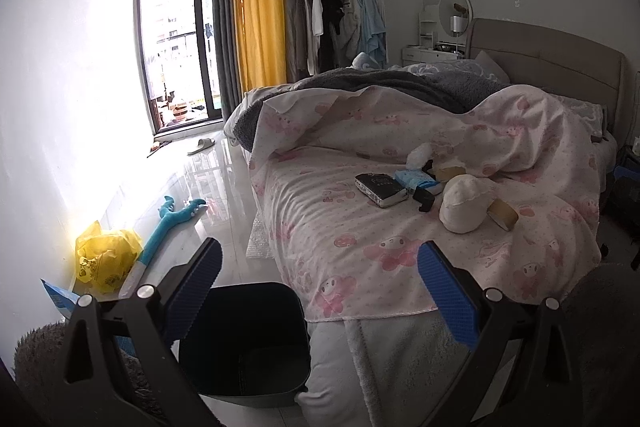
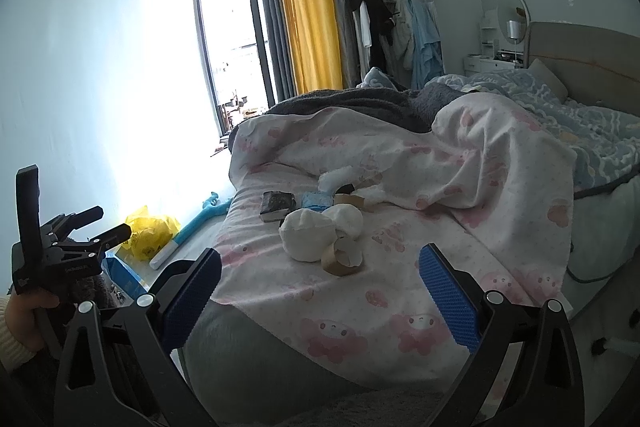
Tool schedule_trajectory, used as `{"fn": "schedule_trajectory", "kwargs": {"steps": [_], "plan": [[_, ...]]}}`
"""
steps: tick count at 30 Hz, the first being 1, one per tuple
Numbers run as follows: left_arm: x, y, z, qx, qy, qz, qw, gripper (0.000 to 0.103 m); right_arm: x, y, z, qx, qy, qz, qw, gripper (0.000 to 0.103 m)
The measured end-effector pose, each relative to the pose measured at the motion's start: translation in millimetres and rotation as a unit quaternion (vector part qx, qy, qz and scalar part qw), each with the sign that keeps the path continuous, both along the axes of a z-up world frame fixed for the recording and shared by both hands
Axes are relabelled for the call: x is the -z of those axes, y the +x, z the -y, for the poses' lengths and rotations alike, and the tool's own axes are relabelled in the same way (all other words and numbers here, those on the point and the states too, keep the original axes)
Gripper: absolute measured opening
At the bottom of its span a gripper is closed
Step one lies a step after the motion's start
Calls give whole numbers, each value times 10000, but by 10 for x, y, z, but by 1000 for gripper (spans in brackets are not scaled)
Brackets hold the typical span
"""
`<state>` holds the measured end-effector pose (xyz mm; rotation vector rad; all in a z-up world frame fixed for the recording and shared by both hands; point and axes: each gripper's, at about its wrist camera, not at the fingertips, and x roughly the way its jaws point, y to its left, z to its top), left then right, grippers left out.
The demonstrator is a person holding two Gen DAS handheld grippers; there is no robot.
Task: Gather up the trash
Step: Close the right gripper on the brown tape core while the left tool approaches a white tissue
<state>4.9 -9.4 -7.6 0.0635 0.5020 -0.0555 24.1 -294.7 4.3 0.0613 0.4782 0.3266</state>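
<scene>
Trash lies on the pink patterned bed cover [image 1: 360, 239]: crumpled white paper balls [image 1: 464, 201] [image 2: 308, 237], brown tape rolls [image 1: 503, 213] [image 2: 340, 259], a blue tissue pack [image 1: 418, 181] [image 2: 316, 199] and a dark book-like block [image 1: 380, 189] [image 2: 278, 205]. A dark bin [image 1: 244, 343] stands on the floor at the bed's foot, just below my left gripper [image 1: 320, 267], which is open and empty. My right gripper [image 2: 320, 267] is open and empty, short of the trash. The left gripper also shows in the right wrist view [image 2: 100, 225].
A yellow plastic bag [image 1: 106, 259] [image 2: 150, 231], a blue long-handled toy [image 1: 168, 227] and a blue packet [image 1: 60, 297] lie on the floor by the left wall. A clothes rack [image 1: 340, 19], nightstand and headboard stand at the back. A slipper [image 1: 202, 145] lies near the balcony door.
</scene>
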Motion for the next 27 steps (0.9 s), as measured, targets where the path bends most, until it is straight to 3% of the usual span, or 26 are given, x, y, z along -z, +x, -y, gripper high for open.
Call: {"fn": "schedule_trajectory", "kwargs": {"steps": [5,7,20,27], "plan": [[-34,30,56,213,11,78,9997,99,21,114,-49,-27,-124,-229,9997,99],[-36,62,80,285,13,78,9996,99,32,163,-48,-94,-102,-281,9995,94],[108,487,279,970,-209,-325,9945,99,240,714,-37,-404,67,-794,9960,91],[186,704,502,1401,-59,-417,9892,98,394,1033,-25,-492,-22,-1035,9934,79]]}}
